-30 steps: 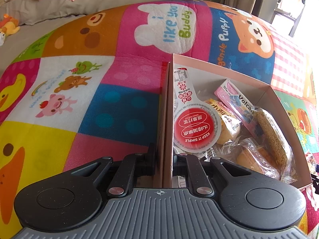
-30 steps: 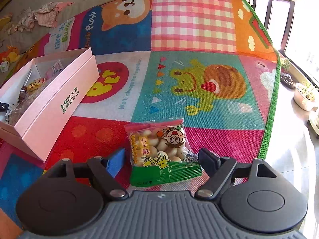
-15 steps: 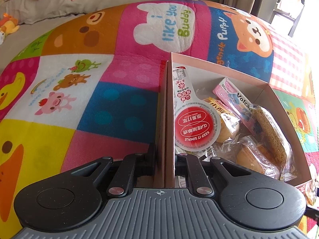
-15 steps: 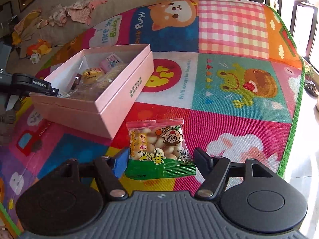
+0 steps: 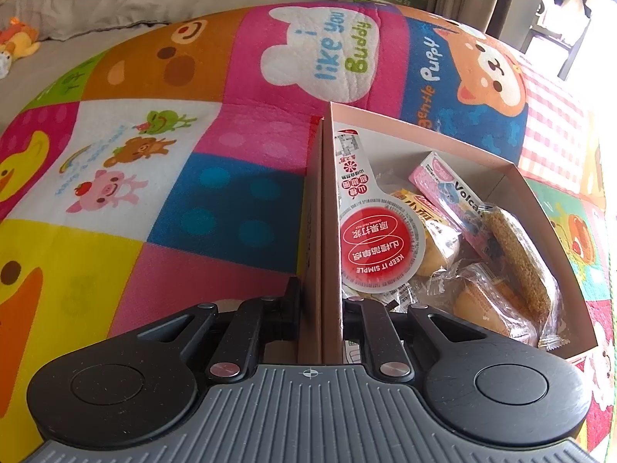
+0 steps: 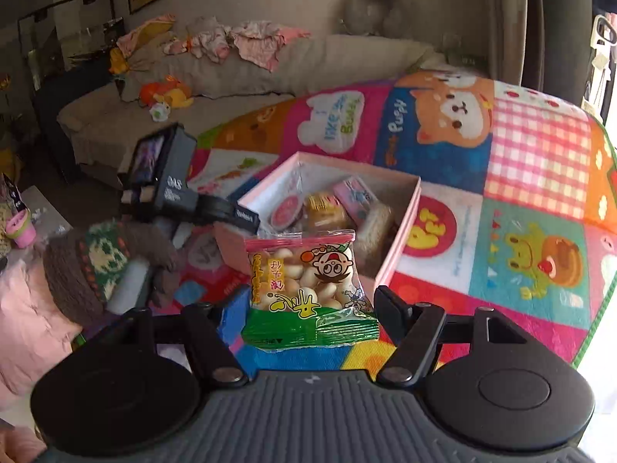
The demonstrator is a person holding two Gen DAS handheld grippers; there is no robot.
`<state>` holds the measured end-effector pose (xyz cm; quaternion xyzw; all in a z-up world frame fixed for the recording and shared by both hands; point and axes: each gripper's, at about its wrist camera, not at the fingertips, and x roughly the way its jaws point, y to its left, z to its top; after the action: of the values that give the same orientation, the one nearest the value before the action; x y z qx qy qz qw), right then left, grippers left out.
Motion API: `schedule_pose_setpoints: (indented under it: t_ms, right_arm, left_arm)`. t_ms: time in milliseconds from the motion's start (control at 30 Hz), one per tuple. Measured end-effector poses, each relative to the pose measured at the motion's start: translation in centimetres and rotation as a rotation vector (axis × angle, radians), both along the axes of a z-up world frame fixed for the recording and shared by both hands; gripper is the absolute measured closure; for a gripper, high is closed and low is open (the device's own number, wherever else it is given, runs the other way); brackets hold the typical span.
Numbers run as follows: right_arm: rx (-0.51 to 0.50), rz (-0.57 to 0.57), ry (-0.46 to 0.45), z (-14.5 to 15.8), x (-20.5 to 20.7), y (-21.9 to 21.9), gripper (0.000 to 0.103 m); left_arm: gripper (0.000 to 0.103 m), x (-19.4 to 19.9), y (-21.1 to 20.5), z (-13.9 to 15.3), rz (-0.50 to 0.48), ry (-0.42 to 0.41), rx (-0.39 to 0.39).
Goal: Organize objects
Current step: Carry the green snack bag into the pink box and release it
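A pink cardboard box point(image 5: 420, 131) lies open on the colourful play mat and holds several wrapped snacks, among them a round red-labelled pack point(image 5: 380, 249) and a pink packet point(image 5: 443, 181). My left gripper point(image 5: 320, 301) is shut on the box's left wall. My right gripper point(image 6: 308, 308) is shut on a snack bag of round biscuits point(image 6: 304, 277) with a cartoon face, held in the air in front of the box point(image 6: 405, 227). The left gripper point(image 6: 200, 200) shows at the box's left side in the right wrist view.
The play mat point(image 5: 154, 200) covers the floor around the box. A beige sofa point(image 6: 239, 77) with clothes and soft toys stands behind. A person's sleeve in knitted wool point(image 6: 92, 262) is at the left. A window side lies to the right.
My right gripper has lifted the biscuit bag and swung left toward the box, which is now straight ahead. The left gripper still holds the box wall and has barely moved.
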<state>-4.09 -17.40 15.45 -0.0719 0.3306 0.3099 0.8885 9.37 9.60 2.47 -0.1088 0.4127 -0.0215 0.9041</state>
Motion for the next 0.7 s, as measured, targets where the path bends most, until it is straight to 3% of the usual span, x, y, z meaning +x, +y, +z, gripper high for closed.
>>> schedule_pose_setpoints:
  t_ms: [100, 267, 333, 467, 567, 700]
  right_arm:
    - [0.054, 0.008, -0.059, 2.9, 2.2, 2.0, 0.033]
    - [0.093, -0.004, -0.150, 5.3, 5.8, 5.5, 0.033]
    - [0.131, -0.036, -0.116, 5.4, 7.9, 6.4, 0.033]
    - [0.185, -0.065, -0.051, 4.3, 11.4, 7.5, 0.032]
    - [0.208, -0.065, 0.015, 2.3, 14.1, 7.7, 0.020]
    - [0.154, -0.025, 0.024, -0.6, 16.8, 8.3, 0.020]
  left_arm:
    - [0.089, 0.0, 0.0, 0.0, -0.003, 0.002, 0.000]
    - [0.089, 0.1, -0.1, 0.1, 0.005, 0.007, 0.006]
    - [0.090, 0.2, -0.1, 0.1, 0.006, 0.012, 0.011]
    - [0.091, 0.0, -0.3, 0.1, 0.008, 0.014, 0.032]
    - [0.090, -0.1, 0.4, 0.0, 0.016, 0.024, -0.001]
    - [0.089, -0.2, 0.7, 0.0, 0.011, 0.012, -0.017]
